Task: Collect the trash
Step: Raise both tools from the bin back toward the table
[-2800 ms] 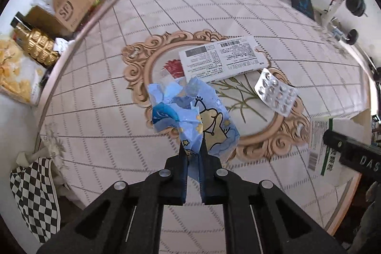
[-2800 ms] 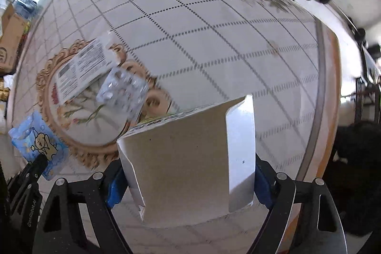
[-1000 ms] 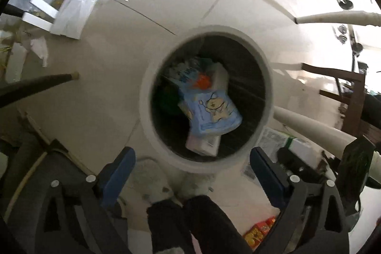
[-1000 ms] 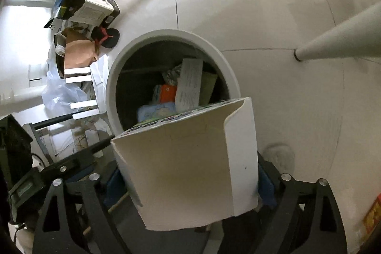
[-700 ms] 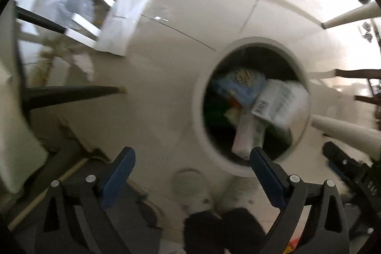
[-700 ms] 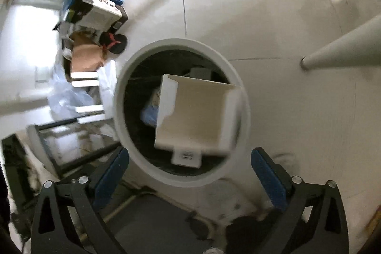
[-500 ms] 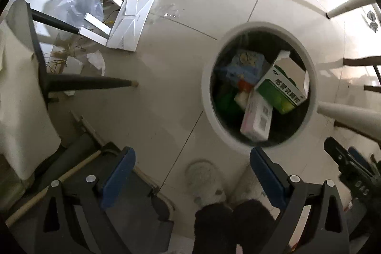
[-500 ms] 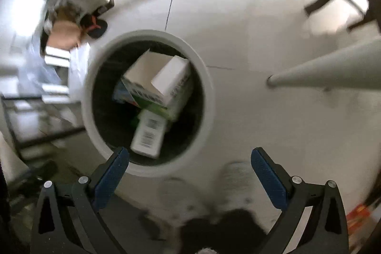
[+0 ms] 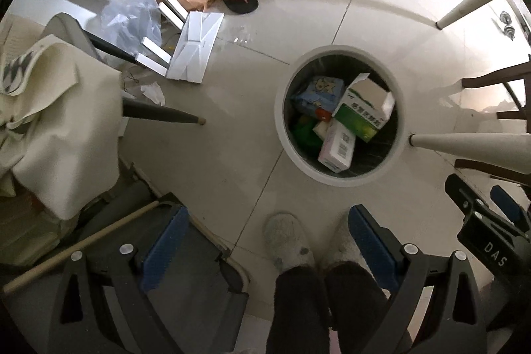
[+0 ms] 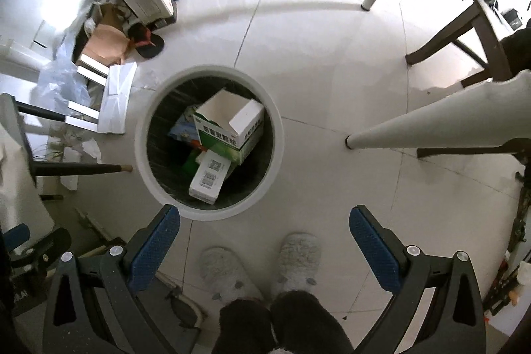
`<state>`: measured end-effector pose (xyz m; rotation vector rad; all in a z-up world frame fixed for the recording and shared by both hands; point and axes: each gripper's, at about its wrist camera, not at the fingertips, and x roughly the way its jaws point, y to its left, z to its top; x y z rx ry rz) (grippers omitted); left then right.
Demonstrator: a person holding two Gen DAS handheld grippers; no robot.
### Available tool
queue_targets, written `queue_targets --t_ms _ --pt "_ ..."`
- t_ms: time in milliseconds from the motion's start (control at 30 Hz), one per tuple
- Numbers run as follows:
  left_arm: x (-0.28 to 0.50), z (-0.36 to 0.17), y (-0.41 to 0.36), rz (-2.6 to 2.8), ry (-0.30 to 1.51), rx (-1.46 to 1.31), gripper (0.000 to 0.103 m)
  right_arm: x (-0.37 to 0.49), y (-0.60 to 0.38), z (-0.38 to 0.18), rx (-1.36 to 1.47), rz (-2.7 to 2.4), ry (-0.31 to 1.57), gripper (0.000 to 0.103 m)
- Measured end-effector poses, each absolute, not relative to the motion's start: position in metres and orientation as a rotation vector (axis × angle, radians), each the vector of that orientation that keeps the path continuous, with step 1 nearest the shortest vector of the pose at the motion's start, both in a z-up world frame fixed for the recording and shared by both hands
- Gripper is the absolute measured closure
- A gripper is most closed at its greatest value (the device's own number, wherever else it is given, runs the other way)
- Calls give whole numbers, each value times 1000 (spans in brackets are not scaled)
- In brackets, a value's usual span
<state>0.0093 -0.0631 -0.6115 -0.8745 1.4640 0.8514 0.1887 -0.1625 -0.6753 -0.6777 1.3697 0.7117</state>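
Both tongs pointing straight down over round white-rimmed trash bin (image 10: 212, 211) on tiled floor (image 10: 332, 88). Left tongs (image 9: 267, 249) wide, nothing between pads. Right tongs (image 10: 264, 249) wide and empty too; jaws just been opening, nothing between them. Open green-and-white cardboard box (image 10: 229, 128) lying inside bin, long axis slanted, resting on white barcode box (image 10: 209, 179) and blue cartoon-print wrapper (image 9: 317, 93). Bin ahead and below, well apart from both tongs; nearer centre under right tongs, off to right side under left. Grey fuzzy slippers (image 10: 298, 257) just beside bin. Judged: drop finished, no further trash visible here.
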Motion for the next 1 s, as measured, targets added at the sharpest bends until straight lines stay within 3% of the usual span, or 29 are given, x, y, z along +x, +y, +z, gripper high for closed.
queue_targets --t_ms 333,767,1000 --pt "-1 -506 -77 865 1415 -883 5 176 -186 -560 -658 771 1370 0" --pt "-12 -349 -87 898 1388 -783 5 155 -205 -369 -621 824 1345 0" --pt "2 -278 -68 924 1269 -739 5 165 -189 -277 -515 844 1350 0"
